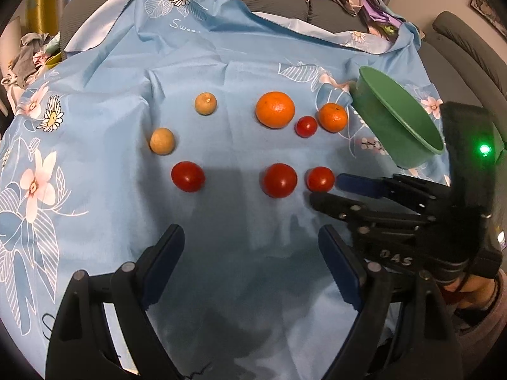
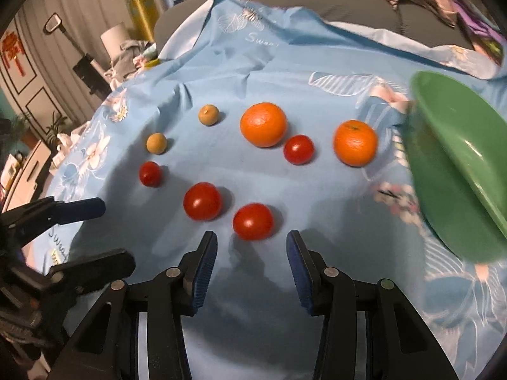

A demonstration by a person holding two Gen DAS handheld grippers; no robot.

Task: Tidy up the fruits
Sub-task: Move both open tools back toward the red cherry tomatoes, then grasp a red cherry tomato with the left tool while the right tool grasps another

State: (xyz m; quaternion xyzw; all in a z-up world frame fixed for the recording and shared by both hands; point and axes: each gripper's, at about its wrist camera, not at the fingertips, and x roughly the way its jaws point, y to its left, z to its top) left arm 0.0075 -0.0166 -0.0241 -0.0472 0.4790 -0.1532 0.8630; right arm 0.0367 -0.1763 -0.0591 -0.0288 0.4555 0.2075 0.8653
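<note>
On blue cloth (image 1: 240,63), tomatoes (image 2: 253,221) w/ oranges (image 2: 263,124), both hand-held grippers (image 2: 252,248) (image 1: 252,243) apart, empty

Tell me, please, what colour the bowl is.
The bowl is green, clearest in the right wrist view.

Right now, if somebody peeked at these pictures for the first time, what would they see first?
Probably the bright fruit scattered on the blue flowered cloth: two oranges, the bigger one near the middle, four red tomatoes, one just ahead of the open right tool, and two small tan fruits at the far left. Next, the big green bowl tipped on its side at the right.
</note>
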